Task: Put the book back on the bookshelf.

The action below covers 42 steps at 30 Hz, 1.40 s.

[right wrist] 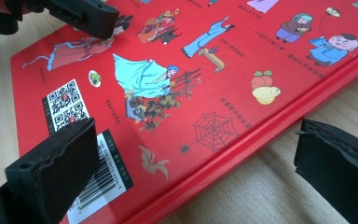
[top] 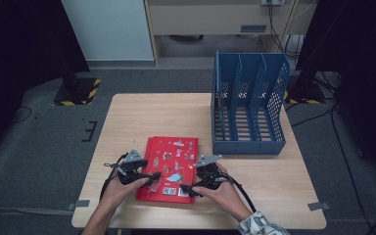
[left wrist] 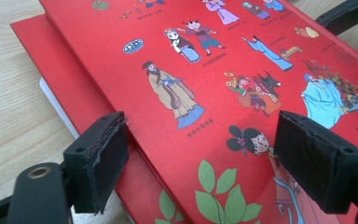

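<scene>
Dim, dark-edged high view; sharp, evenly-lit close-ups.

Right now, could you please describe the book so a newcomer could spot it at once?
On the wooden table, left of the blue file rack, the book lies flat at the near edge between both grippers. It alone is red, its cover dotted with small cartoon figures.

Bare tabletop [top: 142, 115] beyond red book [top: 174, 154]

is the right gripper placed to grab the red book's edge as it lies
Probably yes: the right gripper stands open astride the red book, one pad over the cover and one off its edge above the table, nothing between.
</scene>
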Available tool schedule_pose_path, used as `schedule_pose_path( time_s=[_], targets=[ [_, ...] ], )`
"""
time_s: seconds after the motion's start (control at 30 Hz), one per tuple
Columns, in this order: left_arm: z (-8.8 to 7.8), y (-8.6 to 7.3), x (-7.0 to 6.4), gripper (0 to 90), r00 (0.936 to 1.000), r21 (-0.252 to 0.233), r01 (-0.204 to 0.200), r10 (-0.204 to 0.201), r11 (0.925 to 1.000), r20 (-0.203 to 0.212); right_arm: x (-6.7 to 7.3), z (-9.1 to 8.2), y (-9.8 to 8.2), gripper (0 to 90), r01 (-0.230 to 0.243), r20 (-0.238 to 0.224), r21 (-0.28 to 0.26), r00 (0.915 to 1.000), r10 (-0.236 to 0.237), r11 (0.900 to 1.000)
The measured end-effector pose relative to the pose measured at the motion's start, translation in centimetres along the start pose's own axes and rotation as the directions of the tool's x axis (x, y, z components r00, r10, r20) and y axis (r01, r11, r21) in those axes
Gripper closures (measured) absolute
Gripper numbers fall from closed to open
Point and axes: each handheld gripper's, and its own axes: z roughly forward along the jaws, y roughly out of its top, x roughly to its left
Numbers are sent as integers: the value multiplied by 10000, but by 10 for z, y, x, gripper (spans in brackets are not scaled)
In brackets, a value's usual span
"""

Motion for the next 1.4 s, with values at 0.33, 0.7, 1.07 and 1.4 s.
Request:
schedule_pose_path(
  time_s=[0.33, 0.7, 1.07, 1.4],
  targets=[
    [3, 0, -2, 120, 9999, -34, -124, 124, 9999, 36, -7, 6, 1, 1, -544, -161, -105, 9984, 542, 9985],
    [8, 1, -2, 39, 9998, -95, -99, 100, 9999, 152, -12, 18, 6, 0, -1130, -651, 19, 9915, 1129, 9936],
    [11, -1, -2, 0, 9995, -269, -303, 304, 9992, 33, -14, 19, 10, 0, -1124, -739, 213, 9908, 1137, 9934],
    [11, -1, -1, 0, 9991, -286, -387, 392, 9988, 141, -12, 19, 13, 6, -1203, -571, 489, 9908, 1230, 9915]
  ],
)
